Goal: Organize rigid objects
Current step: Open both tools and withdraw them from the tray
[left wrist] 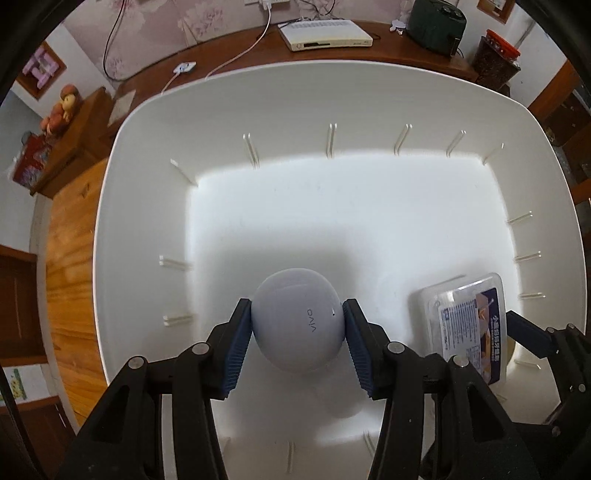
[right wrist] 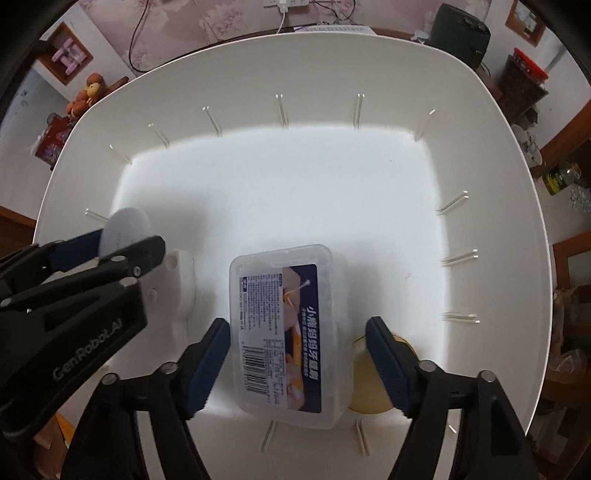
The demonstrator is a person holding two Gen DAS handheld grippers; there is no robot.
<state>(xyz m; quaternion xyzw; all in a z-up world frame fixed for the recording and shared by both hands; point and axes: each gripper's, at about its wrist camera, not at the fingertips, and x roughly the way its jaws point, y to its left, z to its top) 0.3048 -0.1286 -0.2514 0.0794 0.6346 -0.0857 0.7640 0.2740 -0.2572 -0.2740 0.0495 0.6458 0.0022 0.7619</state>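
Note:
My left gripper point(left wrist: 298, 332) is shut on a pale blue egg-shaped vivo earbud case point(left wrist: 299, 319), held inside a large white plastic bin point(left wrist: 295, 103). It also shows at the left of the right wrist view point(right wrist: 122, 230). A clear plastic box with a blue label point(right wrist: 286, 332) lies in the bin between the fingers of my right gripper point(right wrist: 297, 363). The right jaws stand wide: the left pad is at the box's side, the right pad is apart from it. The box also shows in the left wrist view point(left wrist: 469, 325).
A white object with holes point(right wrist: 181, 284) and a yellowish round thing point(right wrist: 369, 387) lie in the bin point(right wrist: 295, 66). Behind the bin on the wooden table stand a white set-top box point(left wrist: 325, 35), a dark green appliance point(left wrist: 437, 24), a red-lidded jar point(left wrist: 496, 61) and cables.

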